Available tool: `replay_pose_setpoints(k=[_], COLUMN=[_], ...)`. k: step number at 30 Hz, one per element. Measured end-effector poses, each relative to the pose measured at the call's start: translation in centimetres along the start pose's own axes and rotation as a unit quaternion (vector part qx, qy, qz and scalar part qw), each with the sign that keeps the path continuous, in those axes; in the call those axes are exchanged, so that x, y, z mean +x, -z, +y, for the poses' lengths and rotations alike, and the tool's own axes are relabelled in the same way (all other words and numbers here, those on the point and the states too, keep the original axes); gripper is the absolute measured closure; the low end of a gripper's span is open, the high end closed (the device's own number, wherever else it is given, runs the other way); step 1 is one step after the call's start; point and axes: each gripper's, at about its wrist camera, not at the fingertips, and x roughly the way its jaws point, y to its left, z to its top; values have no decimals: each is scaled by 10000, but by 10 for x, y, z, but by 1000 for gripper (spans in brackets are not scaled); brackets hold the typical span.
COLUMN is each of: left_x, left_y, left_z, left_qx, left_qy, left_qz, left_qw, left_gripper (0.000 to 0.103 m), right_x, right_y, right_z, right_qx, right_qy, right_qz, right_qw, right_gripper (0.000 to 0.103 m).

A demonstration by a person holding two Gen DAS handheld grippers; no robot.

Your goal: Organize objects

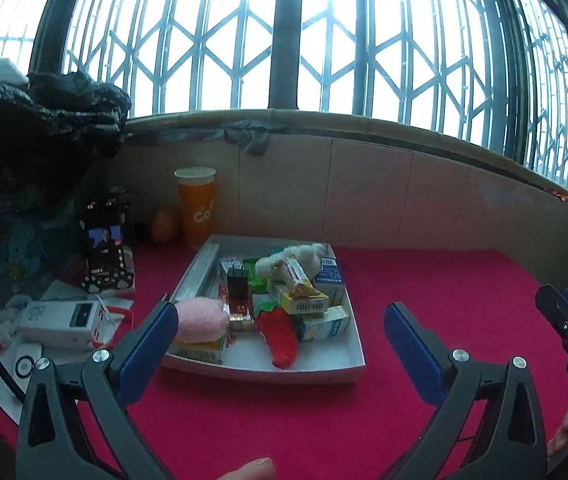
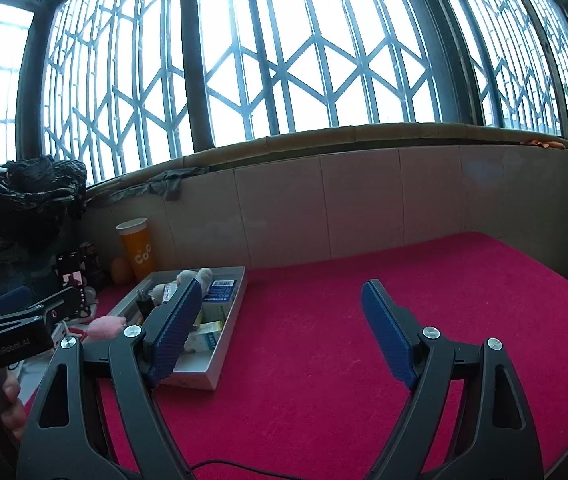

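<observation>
Left wrist camera sits low over the red tabletop (image 1: pixel 423 280), facing the barred window (image 1: pixel 244 40), close behind the white tray (image 1: pixel 347 368) near the table's left edge. Right wrist camera stands further right, same heading, tray (image 2: pixel 204 380) off to its left. Shared: tray, orange cup (image 1: pixel 196 208) (image 2: pixel 138 252), window (image 2: pixel 303 48), back wall.

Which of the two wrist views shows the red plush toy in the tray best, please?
The left wrist view: the red plush toy lies unobstructed at the near end of the white tray. In the right wrist view the tray is seen edge-on, and the toy is not visible, probably hidden by the fingers.
</observation>
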Motion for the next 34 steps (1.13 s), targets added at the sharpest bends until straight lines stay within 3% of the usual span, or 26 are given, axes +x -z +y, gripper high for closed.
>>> replay_pose_setpoints(k=[13,34], left_x=[-8,-3], left_y=[9,12], left_z=[-4,-2], left_qx=[125,107], left_qy=[-372,-488], left_qz=[268,352], left_qw=[9989,9981], left_gripper=[0,0], right_x=[-32,-23], right_y=[18,24], right_z=[10,9], right_qx=[-296,-302], right_qy=[-270,-306], right_qz=[-274,-5], right_qw=[9988,9991], right_gripper=[20,19])
